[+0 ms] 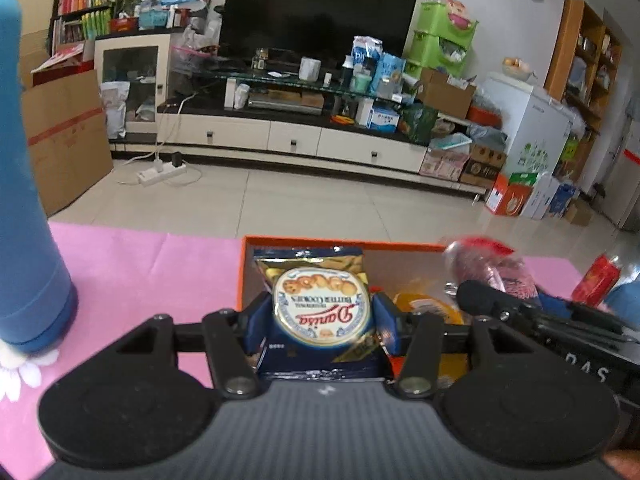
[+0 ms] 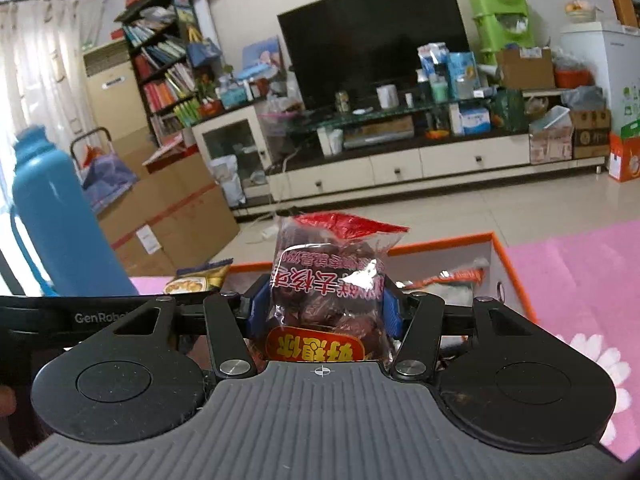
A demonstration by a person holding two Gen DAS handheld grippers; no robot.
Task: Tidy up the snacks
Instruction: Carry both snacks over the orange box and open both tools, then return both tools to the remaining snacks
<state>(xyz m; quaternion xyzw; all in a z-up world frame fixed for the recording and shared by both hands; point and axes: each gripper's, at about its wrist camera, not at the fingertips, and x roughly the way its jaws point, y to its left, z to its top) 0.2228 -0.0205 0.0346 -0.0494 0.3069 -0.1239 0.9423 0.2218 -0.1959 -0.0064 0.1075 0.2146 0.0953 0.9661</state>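
The left hand-held gripper (image 1: 322, 314) is clamped on a glossy packet of butter cookies (image 1: 320, 304). The packet is dark blue plastic film with a round picture in the middle, and the blue pads (image 1: 386, 320) press on its two sides. It hangs upside down over an orange box (image 1: 340, 241), which has thin cardboard walls and a brown inside. A yellow packet (image 1: 424, 306) lies in the box, just to the right of the cookies.

The right hand-held gripper (image 2: 324, 304) is clenched on a clear, crinkled plastic bag of dark red dried fruit (image 2: 328, 280). The bag has a red sealed top edge and a red and yellow label at the bottom. The fruit pieces inside look round and wrinkled. In the left wrist view this bag shows blurred at the right, above the far corner of the box.

The box stands on a table covered with a soft pink cloth (image 1: 132, 268) that has white flower shapes. A tall, smooth blue bottle (image 1: 28, 184) stands upright on the cloth, well to the left of the box. A red packet (image 1: 596, 280) stands tilted at the right edge of the cloth.

Behind the table, on the pale tiled floor, is a long white cabinet with a large black television (image 1: 320, 8) above it.
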